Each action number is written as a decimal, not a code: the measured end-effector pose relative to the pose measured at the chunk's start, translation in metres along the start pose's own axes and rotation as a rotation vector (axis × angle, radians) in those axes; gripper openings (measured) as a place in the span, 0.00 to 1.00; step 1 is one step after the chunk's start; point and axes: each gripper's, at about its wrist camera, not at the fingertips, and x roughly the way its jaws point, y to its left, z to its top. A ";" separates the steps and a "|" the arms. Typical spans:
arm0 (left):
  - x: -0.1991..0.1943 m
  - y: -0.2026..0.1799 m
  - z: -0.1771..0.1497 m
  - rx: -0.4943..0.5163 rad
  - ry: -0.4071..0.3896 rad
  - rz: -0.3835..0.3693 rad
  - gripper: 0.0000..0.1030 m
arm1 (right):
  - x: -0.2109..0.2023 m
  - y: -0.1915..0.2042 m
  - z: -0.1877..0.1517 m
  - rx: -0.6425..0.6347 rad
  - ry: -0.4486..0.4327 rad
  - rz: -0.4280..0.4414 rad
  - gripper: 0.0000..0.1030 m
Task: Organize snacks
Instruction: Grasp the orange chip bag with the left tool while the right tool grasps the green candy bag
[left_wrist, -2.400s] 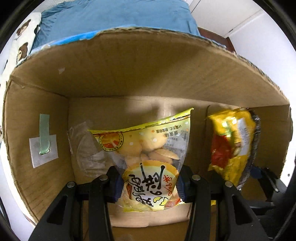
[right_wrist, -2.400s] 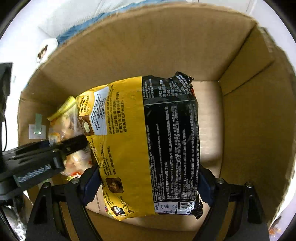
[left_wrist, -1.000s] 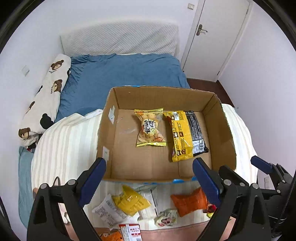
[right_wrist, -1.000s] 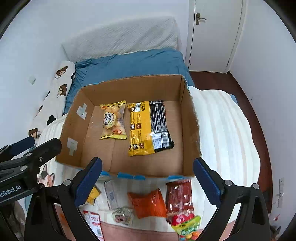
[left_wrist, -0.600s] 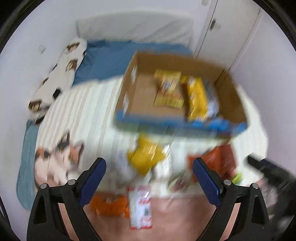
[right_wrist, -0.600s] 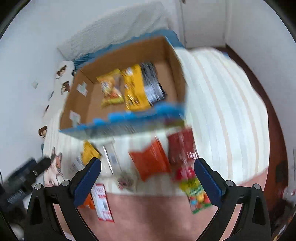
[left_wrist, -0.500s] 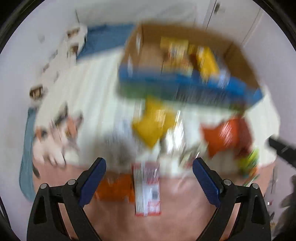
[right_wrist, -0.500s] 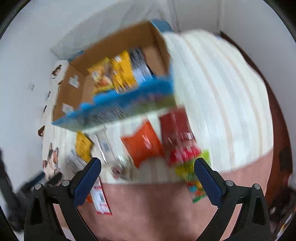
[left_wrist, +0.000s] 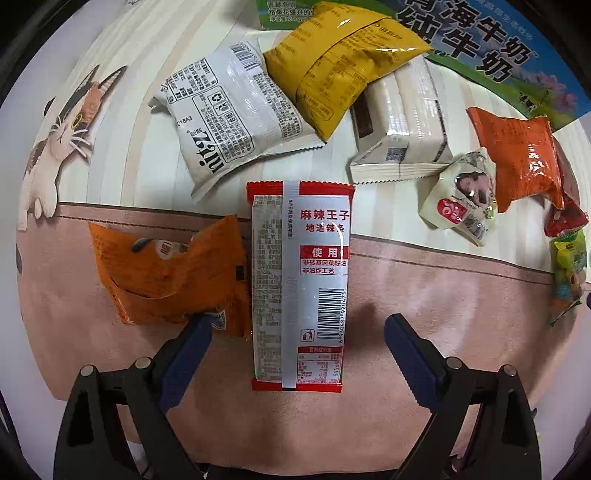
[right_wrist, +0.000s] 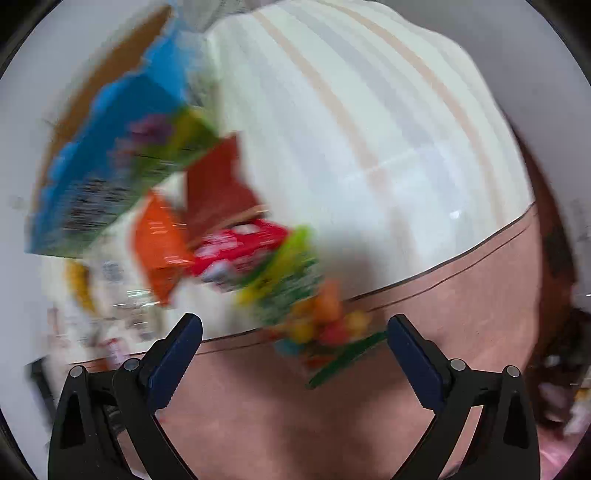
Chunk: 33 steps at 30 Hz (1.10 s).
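Left wrist view: the left gripper (left_wrist: 297, 330) has its jaws spread wide and holds nothing. The red packet (left_wrist: 298, 284) lies flat on the bed (left_wrist: 424, 295), lengthwise between the jaws, seam and barcode side up, with its near end level with the fingertips. An orange pouch (left_wrist: 166, 269) lies just beside the left fingertip, its edge under or touching the packet's left side; which, cannot be told. Ahead of the jaws lie a white bag (left_wrist: 225, 122), a yellow bag (left_wrist: 340, 59), a cream pack (left_wrist: 402, 122), a small pouch (left_wrist: 460, 195) and an orange bag (left_wrist: 517, 158); the box (left_wrist: 480, 40) stands beyond them. The red packet looks light, thin and glossy, so it is likely limp and slippery; the best hold is judged to be across its width near the middle, closing gently so the film buckles but the contents are not crushed. The left jaw should clear the orange pouch before closing. Right wrist view: heavily blurred. The right gripper (right_wrist: 293, 328) is also wide open and empty. A green candy bag (right_wrist: 295, 284) lies just ahead, between the jaws, with a red bag (right_wrist: 236, 243) beyond it to the left. The candy bag appears soft and lumpy; grip the body, not the crimped end.
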 end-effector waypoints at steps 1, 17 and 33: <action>-0.001 0.000 -0.002 -0.001 0.001 -0.008 0.93 | 0.008 0.000 0.003 -0.015 0.006 0.005 0.99; -0.035 0.094 -0.028 -0.252 0.016 -0.110 0.93 | 0.050 0.039 -0.057 -0.100 0.192 0.109 0.67; 0.015 0.120 -0.008 -0.616 0.058 -0.307 0.55 | 0.061 0.092 -0.093 -0.187 0.185 0.023 0.65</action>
